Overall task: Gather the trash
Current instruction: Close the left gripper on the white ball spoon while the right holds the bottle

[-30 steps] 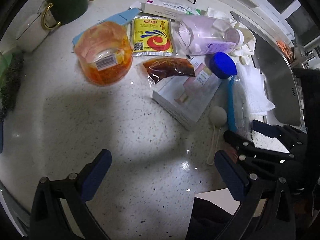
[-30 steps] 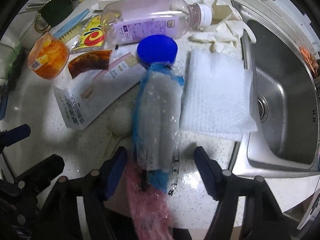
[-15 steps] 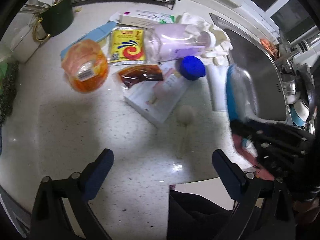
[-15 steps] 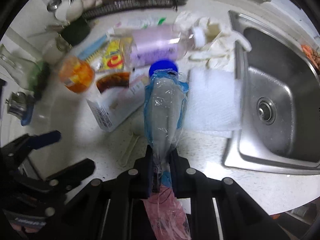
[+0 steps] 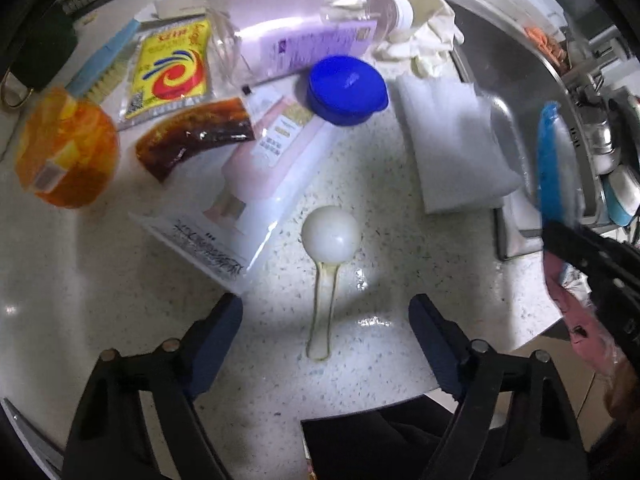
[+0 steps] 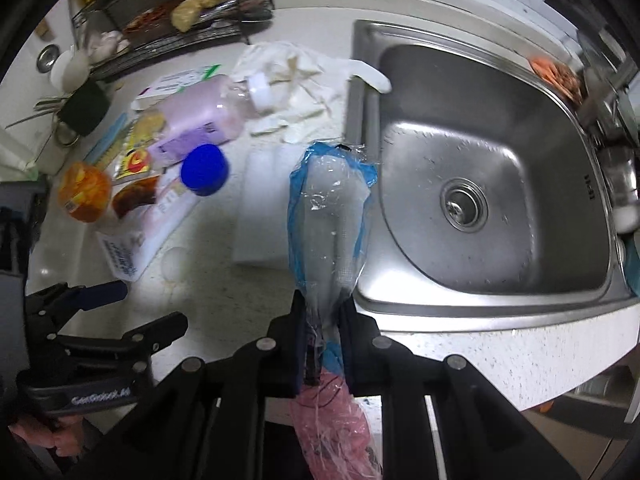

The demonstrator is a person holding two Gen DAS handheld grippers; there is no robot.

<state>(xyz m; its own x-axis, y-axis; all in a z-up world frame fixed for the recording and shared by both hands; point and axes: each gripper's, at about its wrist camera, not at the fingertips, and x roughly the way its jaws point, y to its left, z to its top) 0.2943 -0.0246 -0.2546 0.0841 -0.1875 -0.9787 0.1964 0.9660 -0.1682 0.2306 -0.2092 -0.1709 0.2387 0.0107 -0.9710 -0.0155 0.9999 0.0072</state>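
A clear plastic wrapper with blue and pink ends (image 6: 326,220) hangs lifted above the counter, pinched low down by my right gripper (image 6: 323,312), which is shut on it. The same wrapper (image 5: 554,160) shows at the right of the left wrist view. My left gripper (image 5: 326,322) points down at the counter with its jaws closing; the handle of a white plastic spoon (image 5: 328,256) lies between the fingers, untouched. Beyond the spoon lie a white and pink box (image 5: 248,184), a blue lid (image 5: 346,90), a brown sauce packet (image 5: 192,136) and a pink bottle (image 5: 296,36).
A steel sink (image 6: 484,184) takes up the right side. A folded white cloth (image 5: 452,140) lies by its edge, crumpled white gloves (image 6: 292,80) behind. An orange tub (image 5: 66,148), a yellow sachet (image 5: 172,68) and a wire rack (image 6: 172,20) sit at the left and back.
My right gripper shut on the wrapper and lifted it off the counter toward the sink. My left gripper moved right over the spoon, came lower, and its jaws narrowed.
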